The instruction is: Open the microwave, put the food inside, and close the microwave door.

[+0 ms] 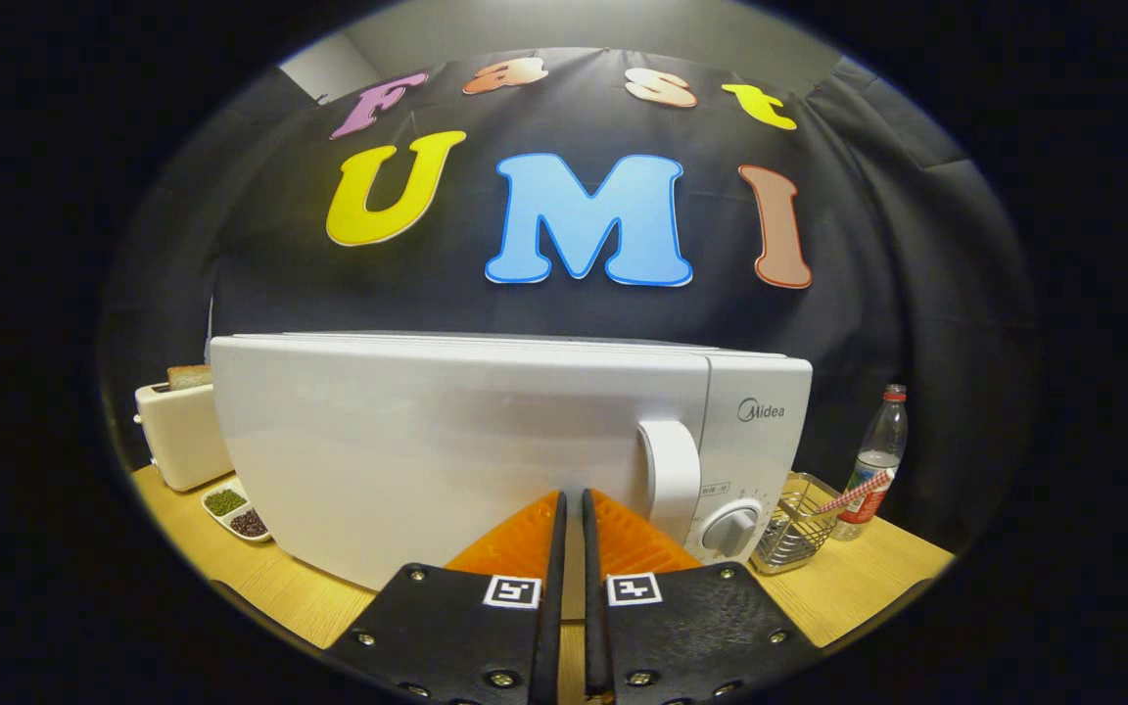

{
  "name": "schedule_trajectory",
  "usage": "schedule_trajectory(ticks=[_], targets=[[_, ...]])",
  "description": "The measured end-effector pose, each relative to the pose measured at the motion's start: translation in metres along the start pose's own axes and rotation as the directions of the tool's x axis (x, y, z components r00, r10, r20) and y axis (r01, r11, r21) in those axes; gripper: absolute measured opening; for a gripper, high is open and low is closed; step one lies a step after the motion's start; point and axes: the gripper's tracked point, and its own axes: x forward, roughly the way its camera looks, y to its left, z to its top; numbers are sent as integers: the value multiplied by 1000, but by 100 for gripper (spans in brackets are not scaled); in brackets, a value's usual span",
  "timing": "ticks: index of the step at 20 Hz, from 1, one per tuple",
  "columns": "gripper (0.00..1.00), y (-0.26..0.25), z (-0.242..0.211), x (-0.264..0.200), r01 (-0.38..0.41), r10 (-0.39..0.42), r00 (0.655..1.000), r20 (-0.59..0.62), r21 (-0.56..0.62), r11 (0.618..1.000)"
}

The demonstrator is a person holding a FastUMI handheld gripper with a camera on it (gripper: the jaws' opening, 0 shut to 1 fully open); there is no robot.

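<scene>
Facing me squarely is the microwave (446, 450), standing on the wooden table (877, 578) with its long axis running side to side across my line of sight. Its door (427, 460) is sitting flush and shut, taking up most of the front. The door handle (670, 468) is standing upright at the door's right side, and beside it the control panel is carrying a round dial (730, 529) low down.

I am holding the gripper (572, 504) just in front of the door, slightly left of the handle. Its two fingers are lying nearly together with a thin slit between them and nothing held; whether the tips are touching the door I cannot tell.

Working outward, a toaster (182, 436) is standing to the microwave's left with a slice of bread (189, 376) rising out of its slot. In front of the toaster, a small divided dish (236, 513) is holding something green in one compartment and something dark in the other. To the right of the microwave, a wire basket (799, 537) is resting on the table, with a red-and-white striped stick (858, 492) leaning out of it. Just beyond that, a clear plastic bottle (879, 460) with a red cap is standing upright.
</scene>
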Motion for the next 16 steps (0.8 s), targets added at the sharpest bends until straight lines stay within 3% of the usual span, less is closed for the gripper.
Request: schedule_trajectory(ticks=[11,16], targets=[[12,0,54,-32,-63,63,998,-1,84,995],[12,-6,97,-37,-44,42,998,57,33,998]])
